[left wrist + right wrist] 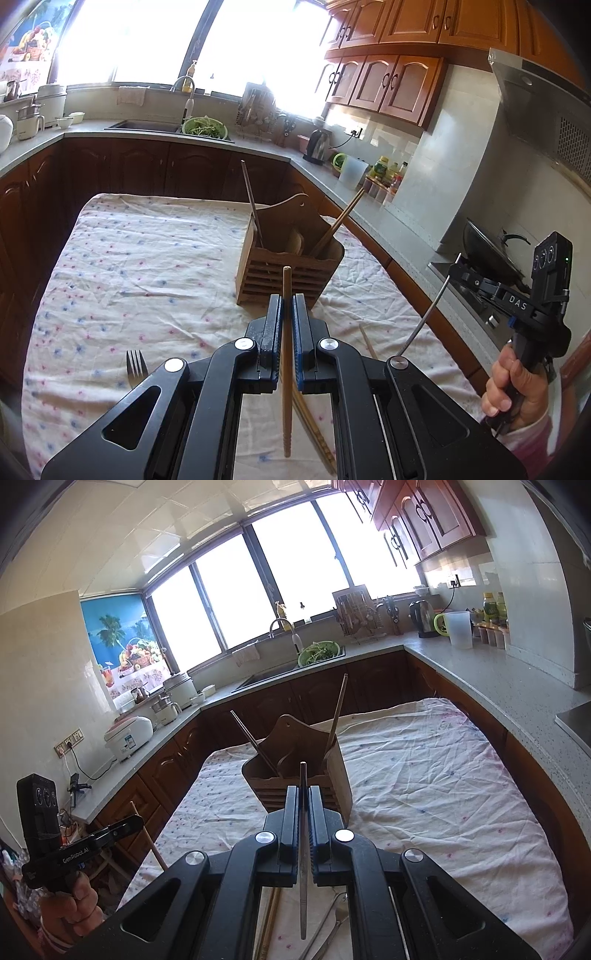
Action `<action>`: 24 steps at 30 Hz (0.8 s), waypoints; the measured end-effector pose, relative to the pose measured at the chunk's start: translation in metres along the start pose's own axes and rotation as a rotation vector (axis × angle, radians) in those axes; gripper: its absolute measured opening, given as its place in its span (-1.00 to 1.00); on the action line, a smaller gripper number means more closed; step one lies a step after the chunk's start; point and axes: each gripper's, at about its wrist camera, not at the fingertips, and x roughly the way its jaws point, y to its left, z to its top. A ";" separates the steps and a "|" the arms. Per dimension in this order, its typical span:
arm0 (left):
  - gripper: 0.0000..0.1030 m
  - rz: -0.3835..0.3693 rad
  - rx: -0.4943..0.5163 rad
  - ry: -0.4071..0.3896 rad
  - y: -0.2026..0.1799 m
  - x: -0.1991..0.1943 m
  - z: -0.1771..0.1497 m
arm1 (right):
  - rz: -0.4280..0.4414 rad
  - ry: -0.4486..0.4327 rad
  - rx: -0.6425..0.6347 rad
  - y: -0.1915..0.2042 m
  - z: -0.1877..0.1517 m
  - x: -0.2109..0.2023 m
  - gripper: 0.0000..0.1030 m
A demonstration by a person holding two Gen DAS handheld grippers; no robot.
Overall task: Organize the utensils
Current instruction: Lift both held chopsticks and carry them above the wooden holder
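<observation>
Chopstick [286, 354] pinched between left gripper [287, 300] fingers, lifted off the counter [147, 251], wooden holder [291, 254] at twelve o'clock. Metal utensil [303, 849] pinched by right gripper [303, 792], same holder [332, 775] at twelve. Carrying step, by the look; next: tip upright, drop into a compartment.

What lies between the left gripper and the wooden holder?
In the left wrist view, only bare floral cloth separates the left gripper, shut on a wooden chopstick, from the wooden holder.
</observation>
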 end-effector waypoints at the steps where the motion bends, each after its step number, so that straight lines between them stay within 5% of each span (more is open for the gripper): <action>1: -0.92 0.000 -0.001 -0.005 0.000 0.000 0.002 | 0.001 -0.004 0.000 0.000 0.001 0.000 -0.92; 24: -0.92 -0.008 0.021 -0.210 0.000 0.011 0.092 | -0.001 -0.166 0.036 -0.001 0.068 0.026 -0.92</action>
